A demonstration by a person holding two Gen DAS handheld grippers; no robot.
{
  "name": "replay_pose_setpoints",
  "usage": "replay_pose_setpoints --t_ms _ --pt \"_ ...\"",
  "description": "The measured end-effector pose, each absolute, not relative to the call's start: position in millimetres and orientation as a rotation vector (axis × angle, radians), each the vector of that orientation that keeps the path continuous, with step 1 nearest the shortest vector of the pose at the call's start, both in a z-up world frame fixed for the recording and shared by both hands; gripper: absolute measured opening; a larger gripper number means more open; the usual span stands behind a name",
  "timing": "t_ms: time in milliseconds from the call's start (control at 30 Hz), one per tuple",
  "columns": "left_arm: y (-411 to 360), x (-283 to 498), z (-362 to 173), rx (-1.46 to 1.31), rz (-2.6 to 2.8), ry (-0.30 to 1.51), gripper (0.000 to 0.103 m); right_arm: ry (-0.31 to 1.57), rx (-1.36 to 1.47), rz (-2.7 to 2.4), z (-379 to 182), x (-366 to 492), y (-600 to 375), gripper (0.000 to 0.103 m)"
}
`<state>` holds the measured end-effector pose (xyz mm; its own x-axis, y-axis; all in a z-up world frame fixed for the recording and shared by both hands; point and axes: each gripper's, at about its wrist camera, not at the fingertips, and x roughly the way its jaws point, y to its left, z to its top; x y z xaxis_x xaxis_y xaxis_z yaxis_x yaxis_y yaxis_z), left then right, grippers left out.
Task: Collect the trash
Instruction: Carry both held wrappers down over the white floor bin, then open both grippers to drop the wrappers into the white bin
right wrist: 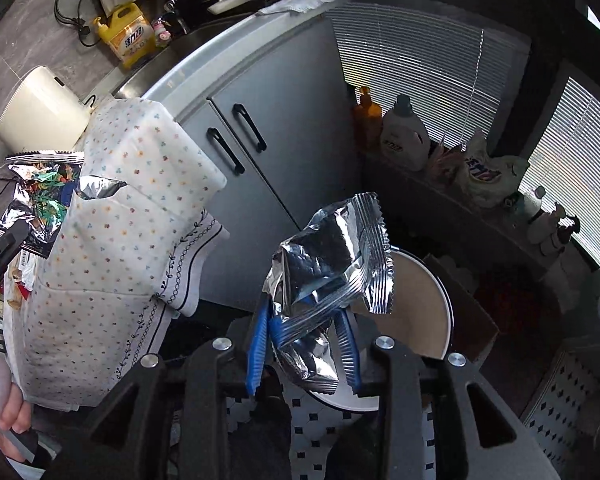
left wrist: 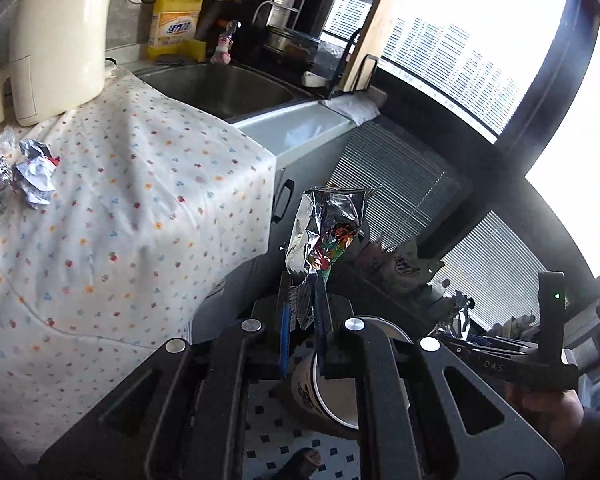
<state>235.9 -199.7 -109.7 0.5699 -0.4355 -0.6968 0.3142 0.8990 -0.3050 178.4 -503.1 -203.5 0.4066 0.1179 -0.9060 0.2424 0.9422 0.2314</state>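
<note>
Item: left tool (left wrist: 302, 312). Clenched on the lower edge of a printed foil snack bag (left wrist: 326, 232), bag standing up above the fingertips. Held above and just beside the paper bin (left wrist: 328, 396), not yet squarely over its mouth.

Item: right tool (right wrist: 304, 344). Blue fingers (right wrist: 258, 344) spread part way, silver foil wrapper (right wrist: 332, 276) lodged between them; firm pinch or loose rest cannot be told from the wrist view. Wrapper directly above the rim of the paper bin (right wrist: 428, 304), brown interior showing behind it.

Step in hand, as judged: drop-off. Both pieces carried to the bin, right one apparently at the point of release.

Next move, as judged: right fingers to part fully so the wrapper falls inside the rim; left tool then to shift over the bin mouth and let go likewise.

Remaining stock: crumpled paper and foil scraps (left wrist: 28, 176) on the cloth-covered counter (left wrist: 140, 208), well apart from the bin, up and to its left. Further trips likely.

Edges and room: counter cloth corner hanging near the bin on its left; grey cabinet doors (right wrist: 260, 160) just behind the bin; low ledge with bottles (right wrist: 404, 136) to its right. Bin mouth wide but shared by two tools close together; wrapper corners broad enough to catch the rim. Clear space mainly straight above the bin.
</note>
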Motion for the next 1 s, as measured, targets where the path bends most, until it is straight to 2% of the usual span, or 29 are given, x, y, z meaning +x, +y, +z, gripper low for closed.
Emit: replay_pose_setpoints --t_ms 67,133,233,400,700,800,867,1000 --pt "-215.2 229.8 -127.3 -0.153 -0.466 0.893 0.010 1.175 0.355 -0.087 -220.4 171.0 -512.1 0.059" --pt "-229.7 224.6 -146.2 -0.153 -0.480 0.928 0.010 1.193 0.368 -0.097 -234.3 164.0 -520.3 0.066" --pt "-248.8 217.3 -172.4 -0.152 -0.502 0.977 0.010 1.211 0.365 -0.096 -242.5 154.3 -529.4 0.067" --pt "-281.7 210.1 -204.3 -0.125 -0.555 1.053 0.010 1.171 0.373 -0.105 -231.4 130.9 -545.2 0.078" --pt "-338.9 216.0 -216.5 -0.032 -0.720 1.107 0.012 1.081 0.409 -0.316 -194.0 80.1 -588.2 0.086" --pt "-354.5 215.6 -214.8 -0.004 -0.754 1.112 0.026 1.044 0.413 -0.383 -180.2 62.6 -598.4 0.092" --pt "-362.1 214.9 -211.2 0.001 -0.781 1.107 0.060 1.027 0.419 -0.415 -173.7 54.2 -603.5 0.093" --pt "-366.6 216.0 -198.3 0.026 -0.781 1.086 0.071 1.004 0.440 -0.440 -164.4 46.1 -607.8 0.094"
